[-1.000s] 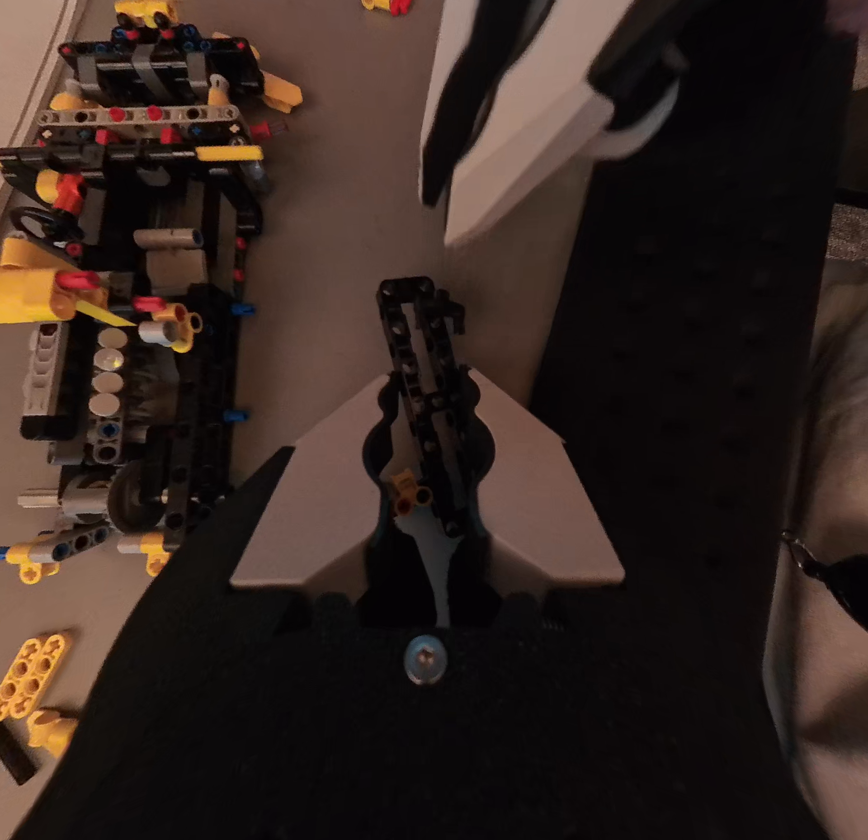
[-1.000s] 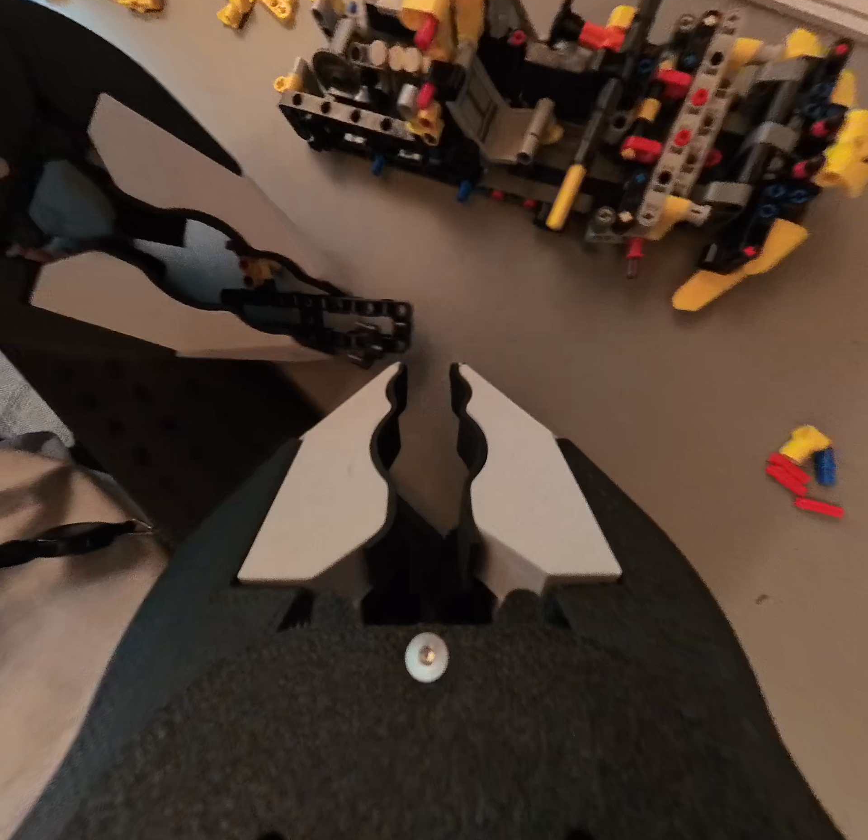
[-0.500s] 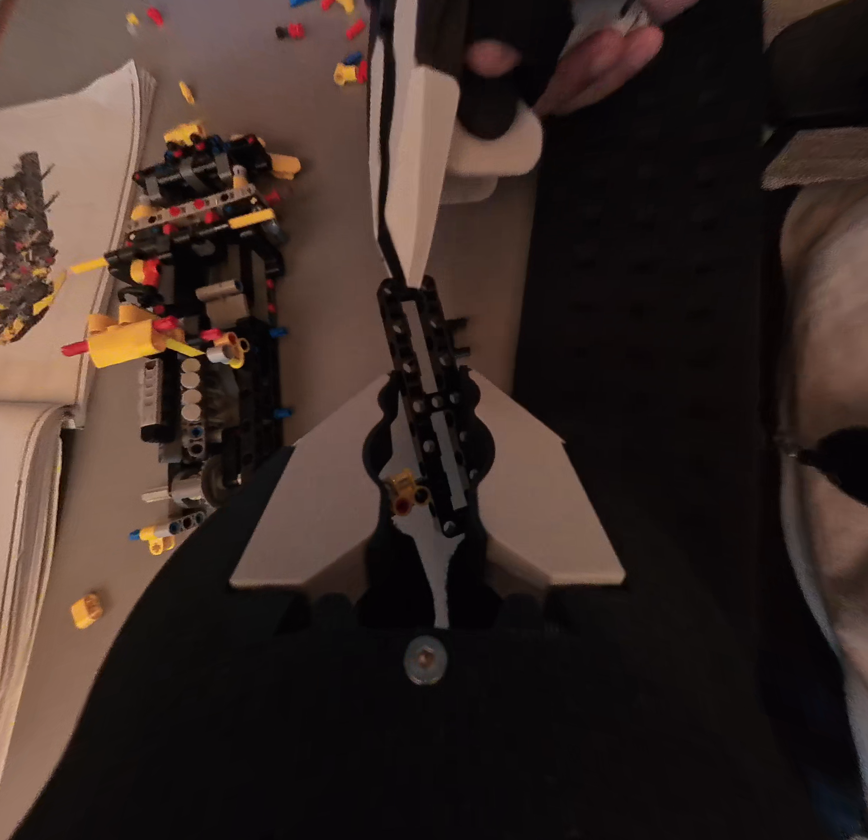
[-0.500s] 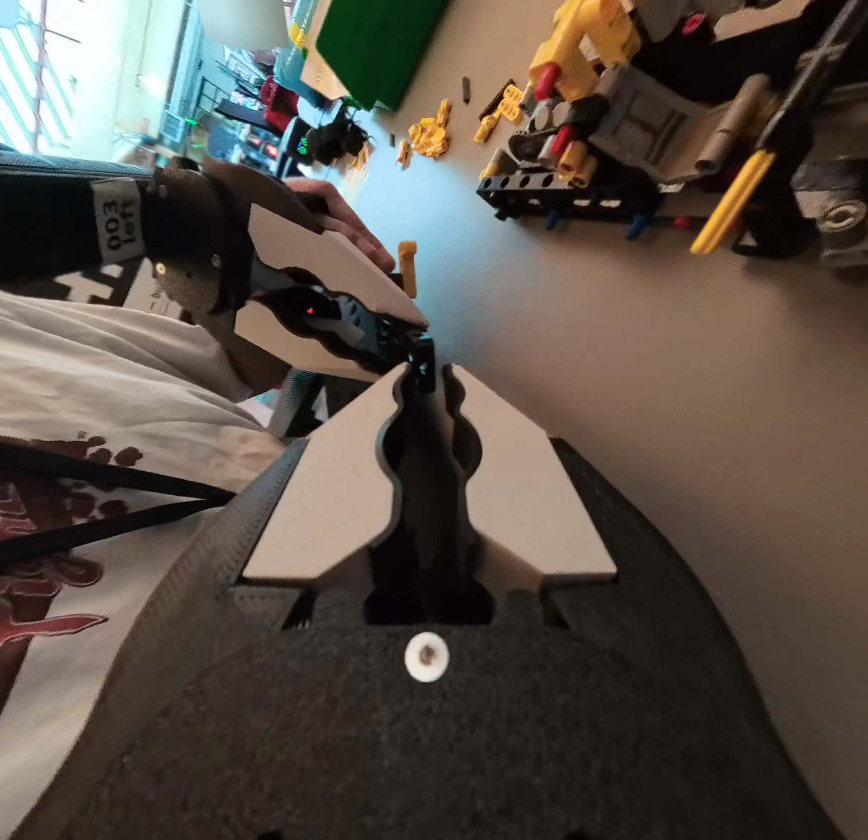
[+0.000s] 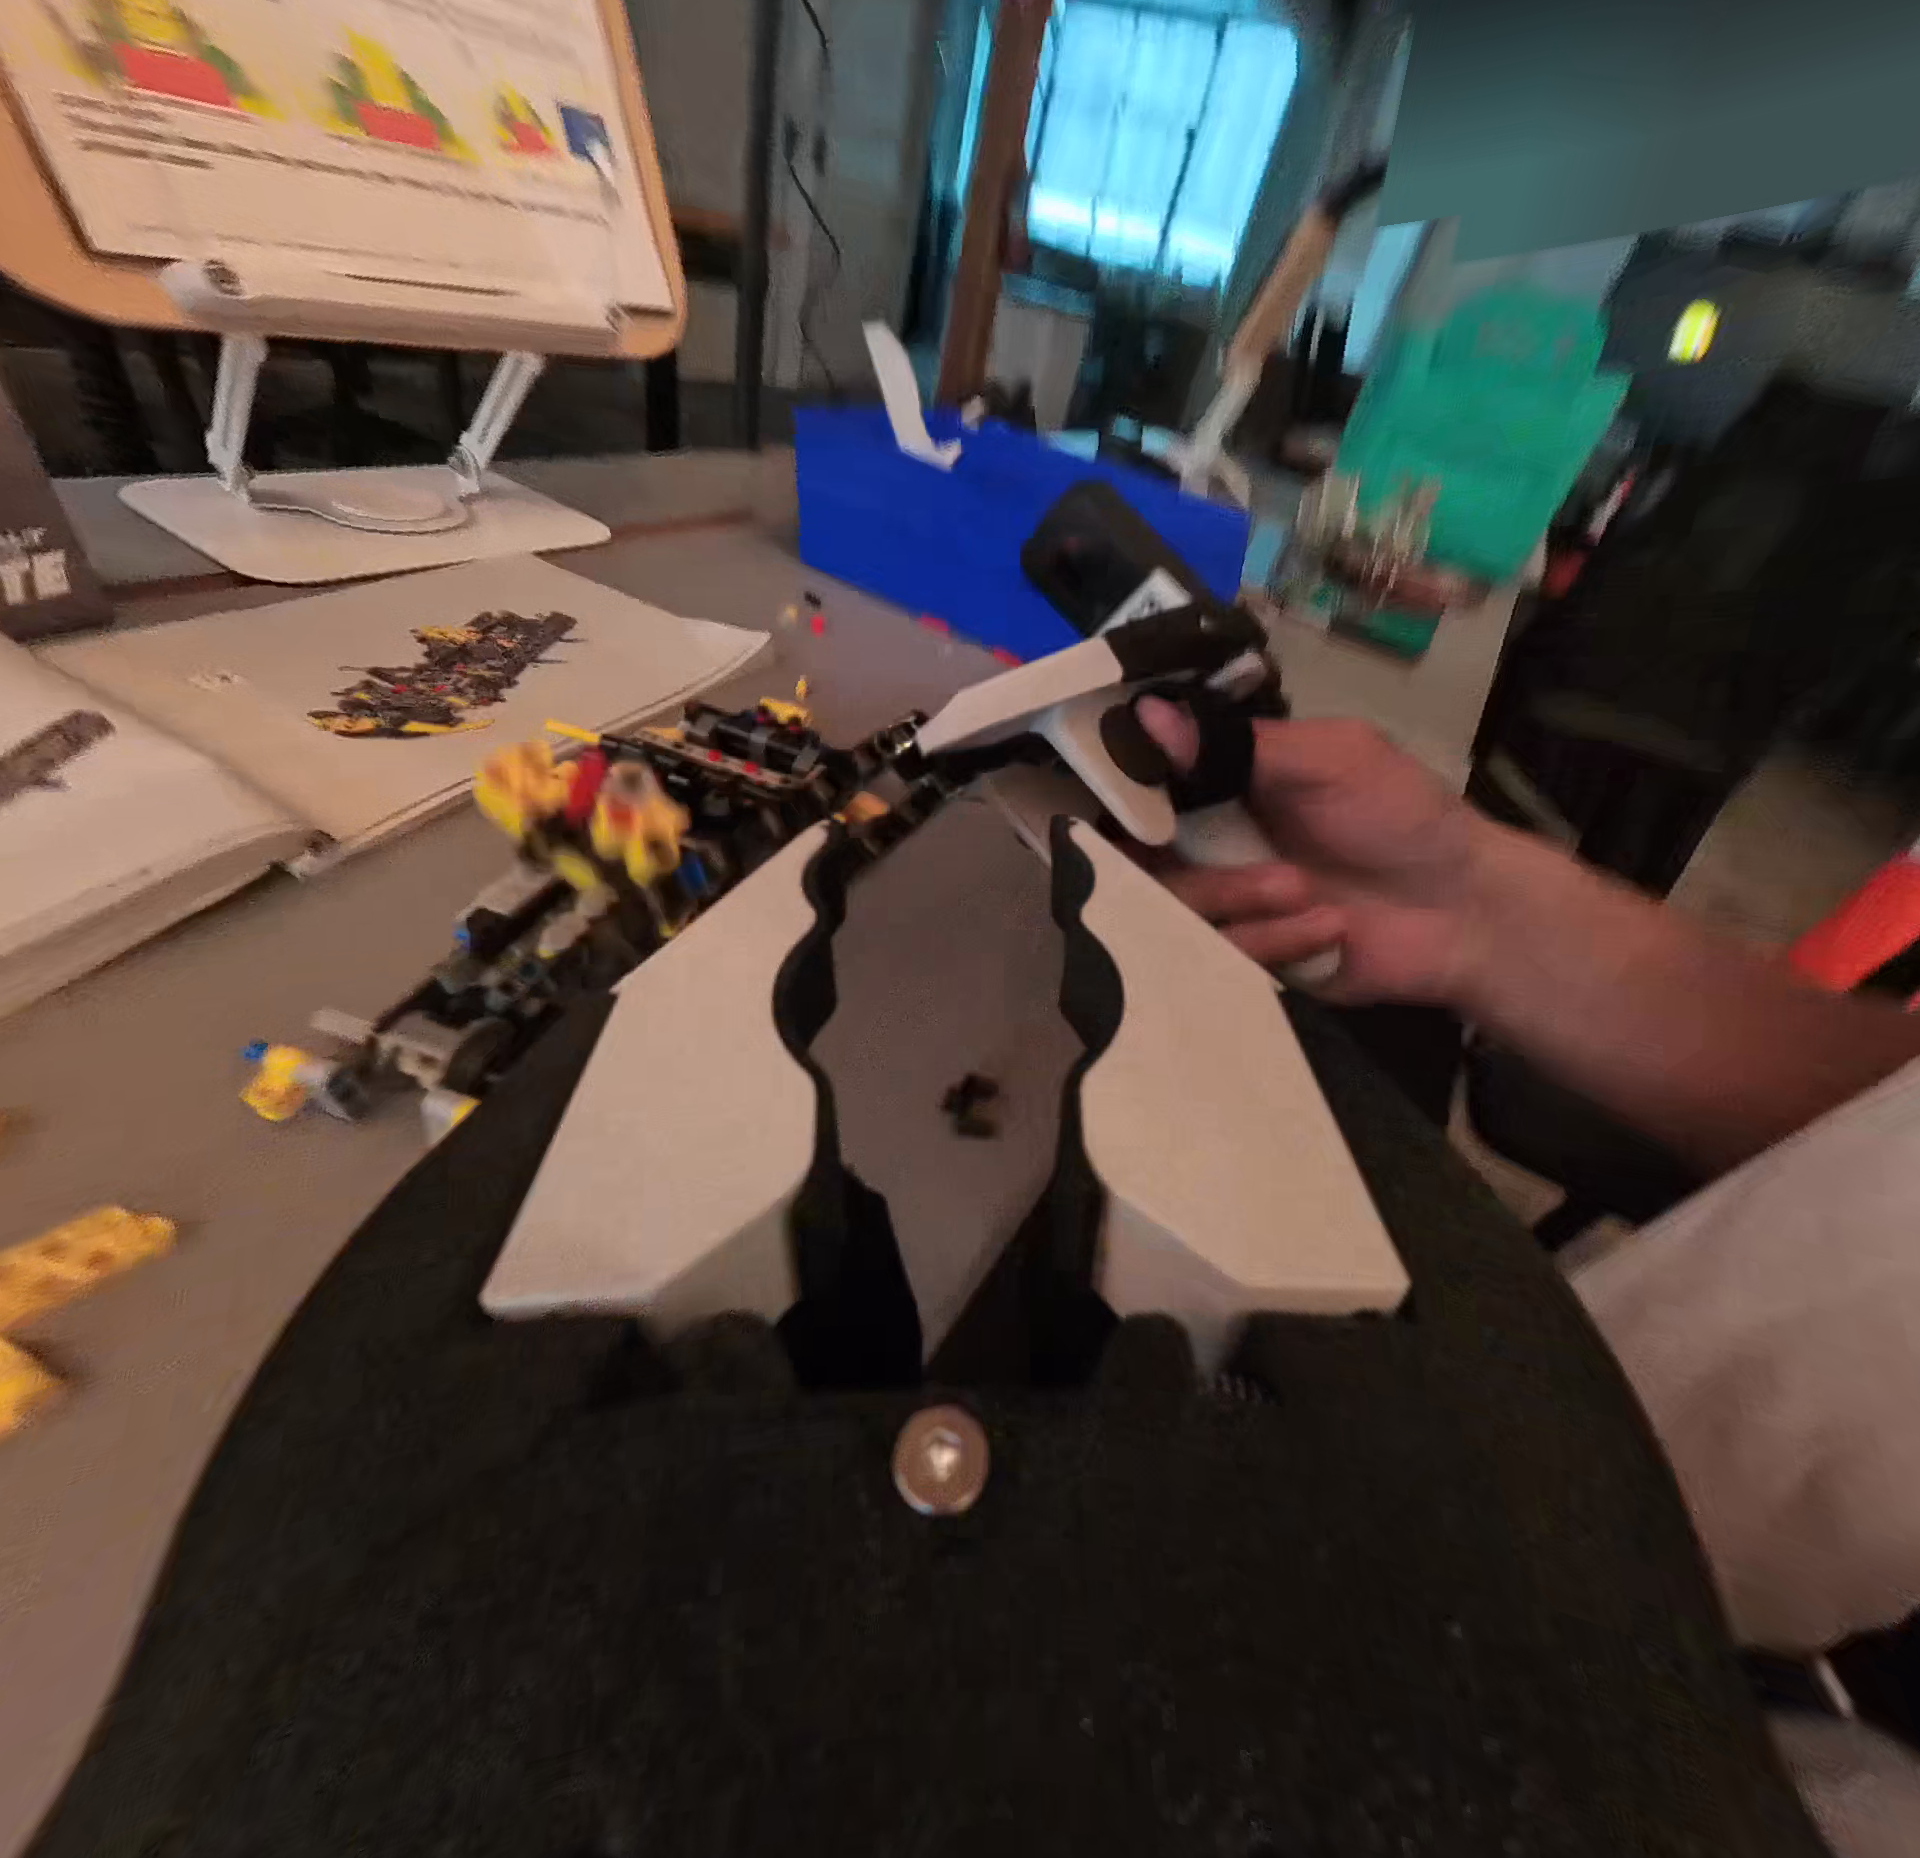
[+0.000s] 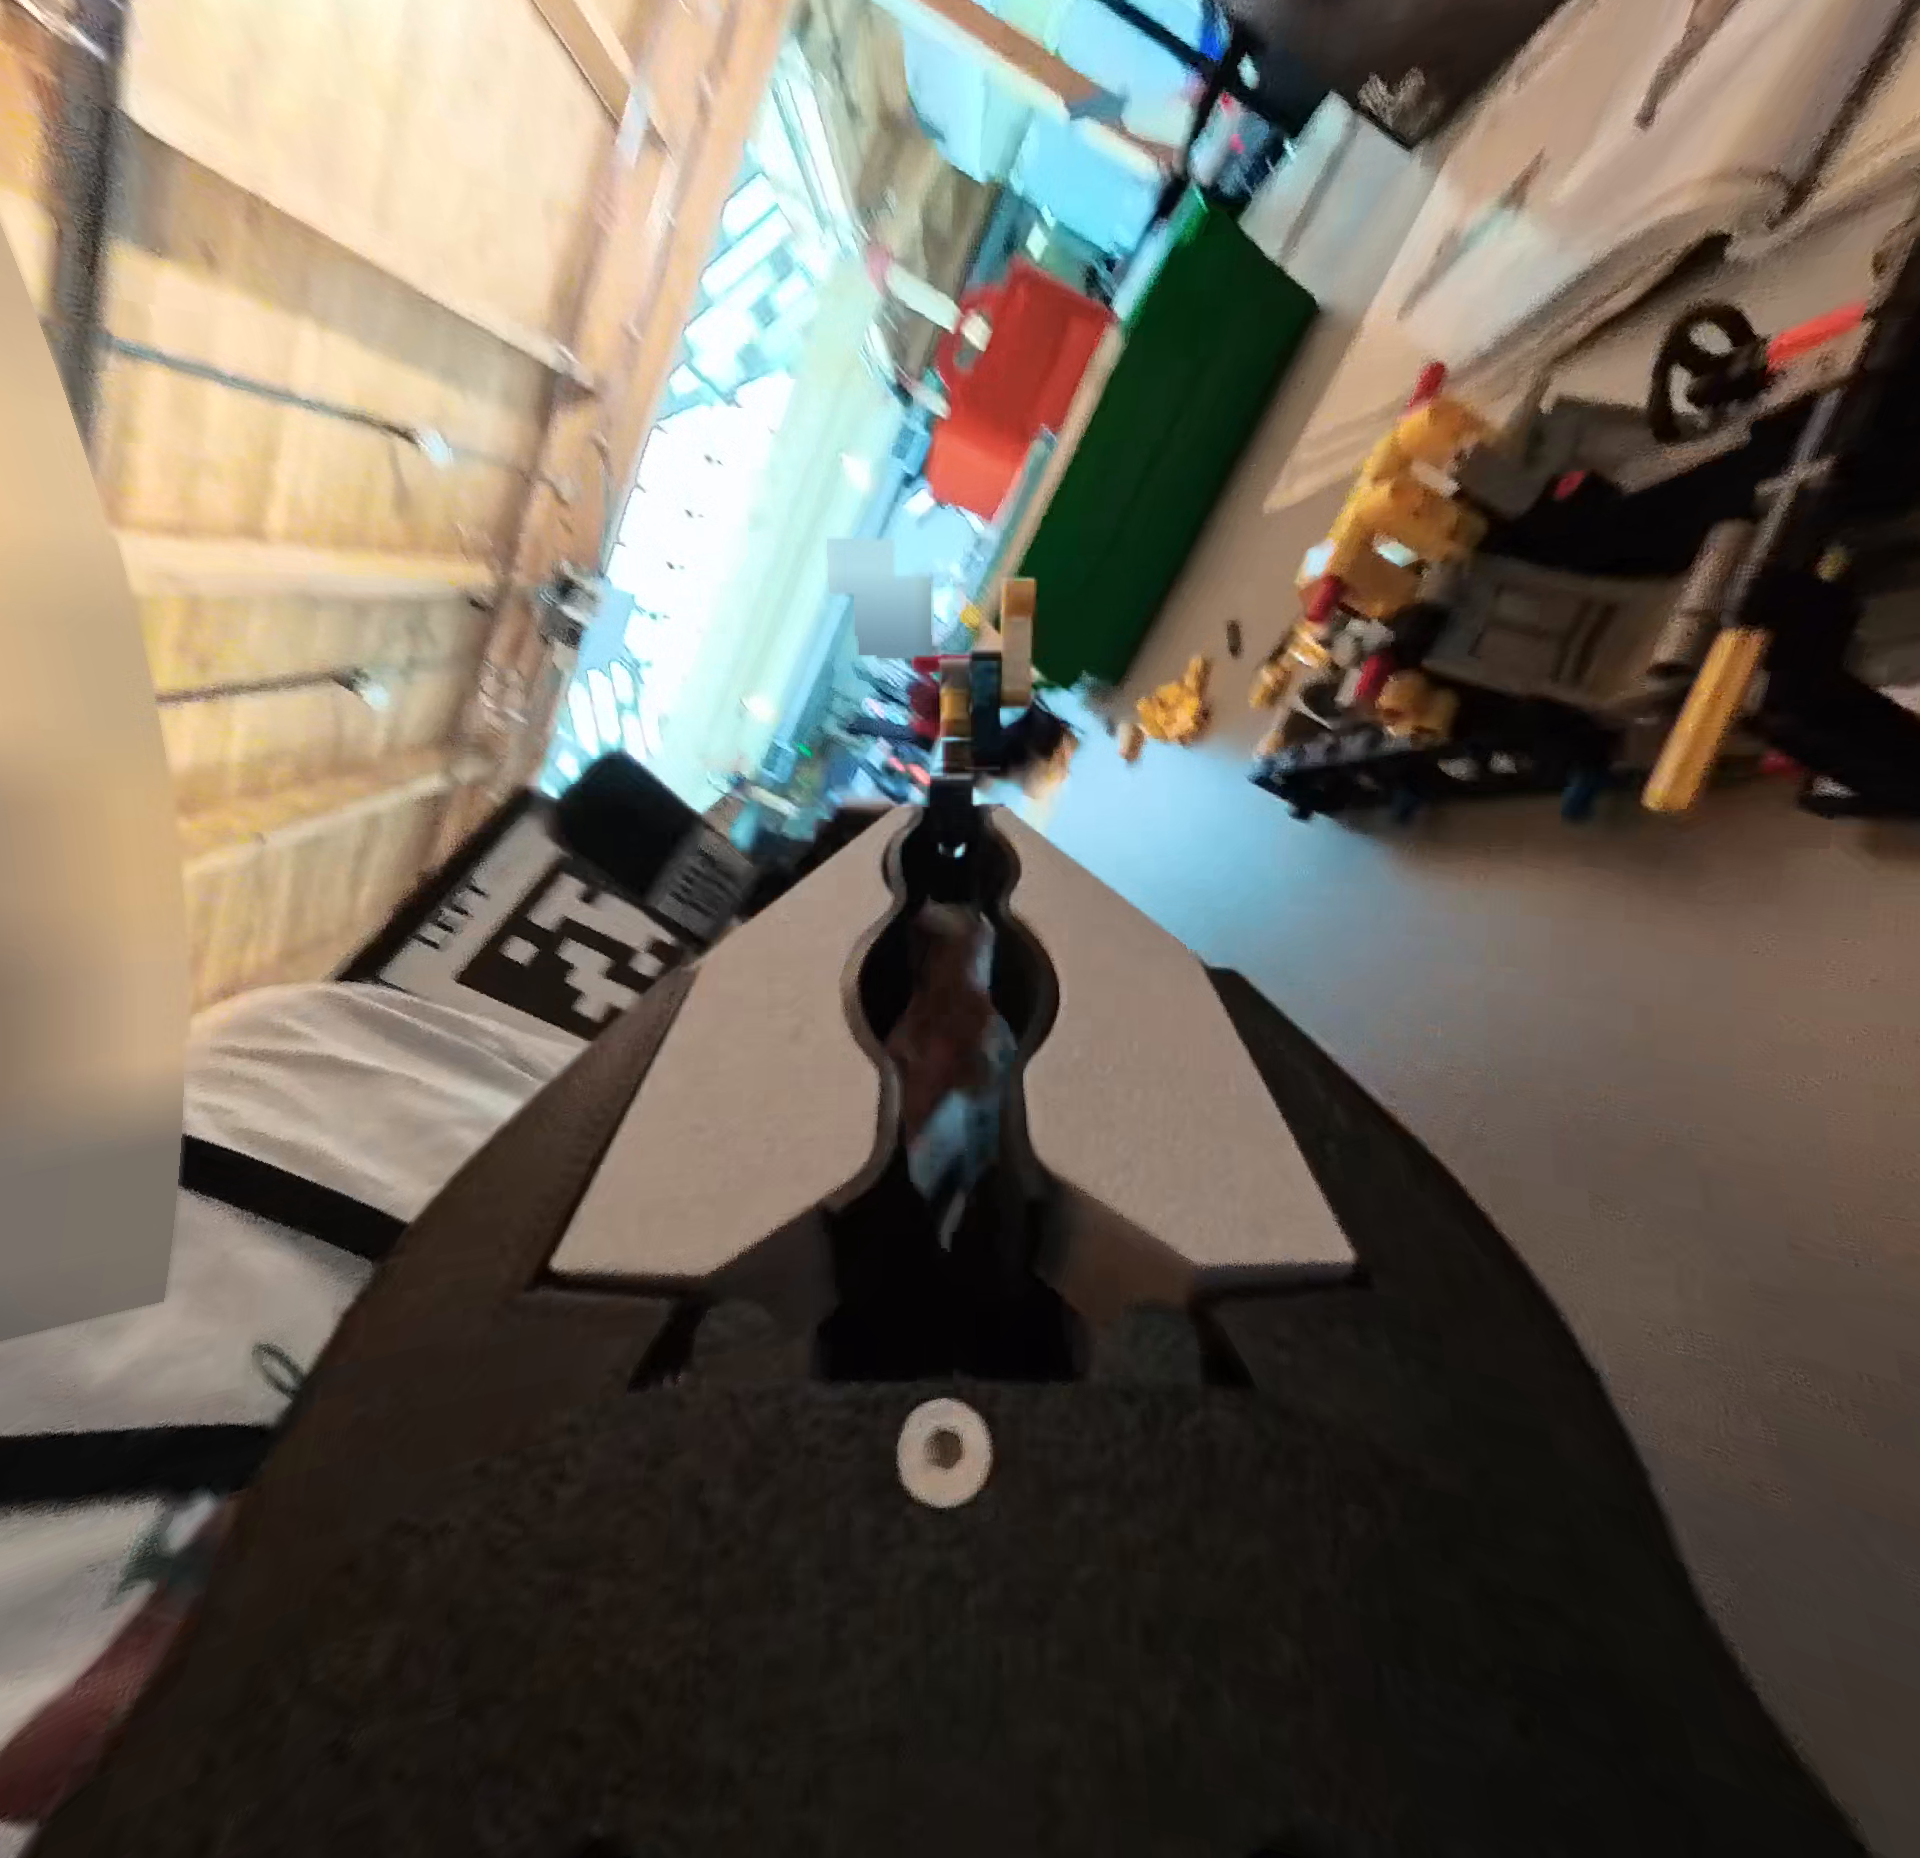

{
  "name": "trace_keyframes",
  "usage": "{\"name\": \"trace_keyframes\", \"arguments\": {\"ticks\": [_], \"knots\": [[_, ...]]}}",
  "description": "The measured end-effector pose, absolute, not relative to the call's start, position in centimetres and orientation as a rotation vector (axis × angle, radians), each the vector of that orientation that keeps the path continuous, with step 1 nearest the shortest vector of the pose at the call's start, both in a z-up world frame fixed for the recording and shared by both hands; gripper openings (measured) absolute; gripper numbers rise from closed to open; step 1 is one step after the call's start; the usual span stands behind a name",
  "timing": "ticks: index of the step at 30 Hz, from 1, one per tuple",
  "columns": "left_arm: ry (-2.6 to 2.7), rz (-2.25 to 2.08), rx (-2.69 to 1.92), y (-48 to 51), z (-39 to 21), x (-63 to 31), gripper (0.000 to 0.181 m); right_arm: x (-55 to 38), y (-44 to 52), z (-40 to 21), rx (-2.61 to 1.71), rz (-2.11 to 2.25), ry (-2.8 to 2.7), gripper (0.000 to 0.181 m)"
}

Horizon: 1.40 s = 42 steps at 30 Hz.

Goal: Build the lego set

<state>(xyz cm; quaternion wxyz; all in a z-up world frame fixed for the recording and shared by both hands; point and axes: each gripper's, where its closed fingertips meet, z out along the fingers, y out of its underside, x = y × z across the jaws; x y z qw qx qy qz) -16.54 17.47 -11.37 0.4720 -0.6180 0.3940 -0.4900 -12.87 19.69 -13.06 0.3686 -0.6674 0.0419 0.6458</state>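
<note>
1. Your left gripper (image 5: 940, 852) has its jaws released, nothing between them, hanging above the table (image 5: 312, 1164).
2. Your right gripper (image 6: 951, 821) has its jaws clenched on a black piece (image 6: 954, 821) at the very tips; in the left view the same gripper (image 5: 914, 743) holds that piece (image 5: 894, 785) just past your left fingertips.
3. Your right hand (image 5: 1340, 852) wraps the handle.
4. The model (image 5: 623, 852), black with yellow and red parts, sits on the table left of the piece.
5. Loose yellow parts (image 5: 73, 1258) lie at the table's near left.
6. An open manual (image 5: 416, 686) lies behind the model.
7. Both views are blurred.
</note>
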Motion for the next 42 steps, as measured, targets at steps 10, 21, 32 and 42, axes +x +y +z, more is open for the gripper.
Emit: {"name": "trace_keyframes", "arguments": {"ticks": [10, 21, 32, 42], "knots": [[0.450, -1.519, -1.442, 19.6, -9.2, -16.6, 0.016, -16.5, 19.9, -9.7, -1.355, 1.865, 0.288, 0.006], [0.204, -1.716, -1.470, 21.4, -9.4, -17.6, 0.010, -18.1, 19.7, -10.9, -1.454, 1.769, 0.217, 0.006], [0.669, -1.383, -1.681, 23.5, -11.6, -19.5, 0.008, -11.9, 17.2, -16.4, -2.023, 0.865, -0.543, 0.022], [1.227, -1.243, -2.035, 19.1, -19.4, -19.8, 0.008, -12.8, 15.7, -22.5, -2.143, 0.646, -1.122, 0.022]]}}
